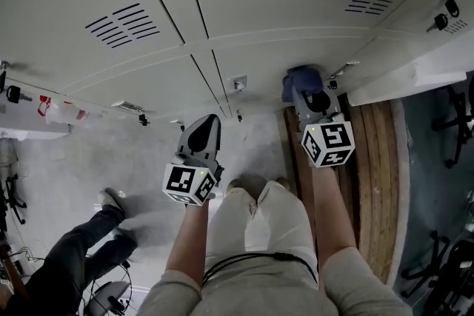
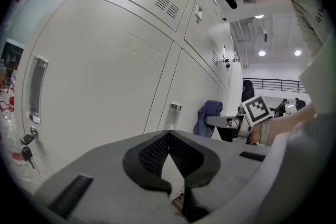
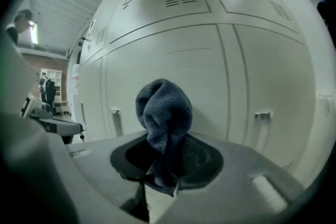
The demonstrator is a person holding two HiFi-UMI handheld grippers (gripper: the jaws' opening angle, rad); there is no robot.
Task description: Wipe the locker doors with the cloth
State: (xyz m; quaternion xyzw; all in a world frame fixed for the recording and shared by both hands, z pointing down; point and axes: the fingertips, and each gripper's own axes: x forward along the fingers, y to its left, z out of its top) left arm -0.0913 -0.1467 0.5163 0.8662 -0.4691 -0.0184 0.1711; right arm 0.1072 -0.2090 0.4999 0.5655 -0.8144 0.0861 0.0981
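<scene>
Two grippers out: right gripper (image 1: 309,96) fingers (image 3: 198,157) clamping bunched blue cloth (image 3: 164,107) close before locker doors (image 1: 296,11), contact unclear. Left gripper (image 1: 206,122) idling off doors, fingers (image 2: 149,157) pressed together, empty. Wiping seemingly starting; next move calling for pressing cloth onto door, sweeping.

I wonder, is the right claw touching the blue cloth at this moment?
Touching. The right gripper view shows the right claw shut on the cloth, which bunches up out from between its jaws.
</scene>
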